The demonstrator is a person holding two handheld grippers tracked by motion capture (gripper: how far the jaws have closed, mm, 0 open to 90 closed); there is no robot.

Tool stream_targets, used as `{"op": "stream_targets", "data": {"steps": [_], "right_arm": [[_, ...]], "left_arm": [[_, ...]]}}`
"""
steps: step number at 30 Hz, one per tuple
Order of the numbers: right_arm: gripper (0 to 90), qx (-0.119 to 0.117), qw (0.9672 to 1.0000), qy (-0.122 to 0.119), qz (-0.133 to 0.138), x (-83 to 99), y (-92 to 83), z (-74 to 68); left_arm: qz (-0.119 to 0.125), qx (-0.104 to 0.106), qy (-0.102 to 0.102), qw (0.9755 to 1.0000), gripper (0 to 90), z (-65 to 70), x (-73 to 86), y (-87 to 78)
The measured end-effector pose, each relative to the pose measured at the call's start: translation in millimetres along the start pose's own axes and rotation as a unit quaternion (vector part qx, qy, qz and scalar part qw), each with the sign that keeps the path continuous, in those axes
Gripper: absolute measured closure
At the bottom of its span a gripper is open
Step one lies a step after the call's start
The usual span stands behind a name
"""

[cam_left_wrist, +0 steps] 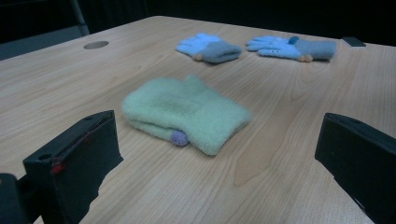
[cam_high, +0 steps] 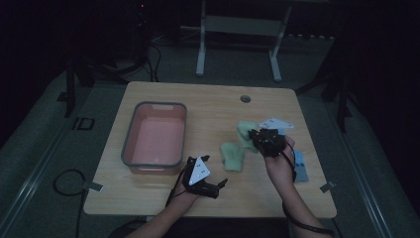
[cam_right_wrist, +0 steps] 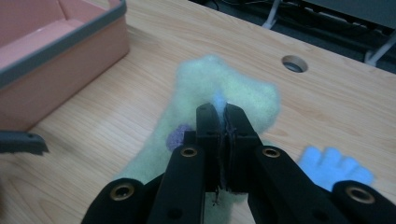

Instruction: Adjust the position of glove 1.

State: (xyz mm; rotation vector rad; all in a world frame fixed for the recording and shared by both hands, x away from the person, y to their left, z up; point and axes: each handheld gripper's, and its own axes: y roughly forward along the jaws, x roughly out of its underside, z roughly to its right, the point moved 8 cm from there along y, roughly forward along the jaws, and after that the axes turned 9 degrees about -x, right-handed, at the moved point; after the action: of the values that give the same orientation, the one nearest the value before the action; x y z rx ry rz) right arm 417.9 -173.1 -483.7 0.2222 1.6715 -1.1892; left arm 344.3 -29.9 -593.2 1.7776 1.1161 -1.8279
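Observation:
My right gripper [cam_high: 258, 137] is shut on a fuzzy pale green glove [cam_high: 244, 130], which hangs lifted off the wooden table [cam_high: 213, 104] right of centre. In the right gripper view the jaws [cam_right_wrist: 223, 112] pinch that green glove [cam_right_wrist: 219, 86], whose small purple bobble shows beside them. A second green glove [cam_high: 232, 156] lies flat on the table. My left gripper [cam_high: 214, 170] sits near the front edge, open and pointing at it. In the left gripper view this flat glove [cam_left_wrist: 187, 114] lies ahead of the wide-apart jaws [cam_left_wrist: 217, 133], untouched.
A pink bin [cam_high: 130, 148] with a grey rim stands at the left, its wall [cam_right_wrist: 60, 44] close to the held glove. Two blue-and-grey gloves [cam_left_wrist: 210, 48] [cam_left_wrist: 292, 46] lie at the right side. A cable hole [cam_high: 245, 98] is near the far edge.

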Motion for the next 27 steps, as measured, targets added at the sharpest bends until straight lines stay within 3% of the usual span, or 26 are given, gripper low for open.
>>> {"op": "stream_targets", "data": {"steps": [11, 15, 24, 27], "right_arm": [[86.4, -0.014, 0.9989, 0.023, -0.037, 26.6, 36.5, -20.4], [86.3, -0.02, 0.9981, 0.017, -0.055, 39.5, 47.4, -25.4], [86.2, -0.028, 0.9964, 0.028, -0.075, 56.7, 61.8, -26.8], [86.1, -0.026, 0.996, 0.019, -0.083, 60.5, 65.7, -27.2]], "left_arm": [[-0.001, 0.002, 0.002, 1.0, 0.1, 0.4, 0.1, 0.1], [-0.002, 0.003, 0.003, 1.0, 0.1, 0.5, 0.1, 0.2], [0.001, 0.004, 0.002, 1.0, 0.1, 0.5, 0.0, -0.3], [0.001, 0.007, -0.002, 1.0, 0.1, 0.1, 0.0, -0.6]]}}
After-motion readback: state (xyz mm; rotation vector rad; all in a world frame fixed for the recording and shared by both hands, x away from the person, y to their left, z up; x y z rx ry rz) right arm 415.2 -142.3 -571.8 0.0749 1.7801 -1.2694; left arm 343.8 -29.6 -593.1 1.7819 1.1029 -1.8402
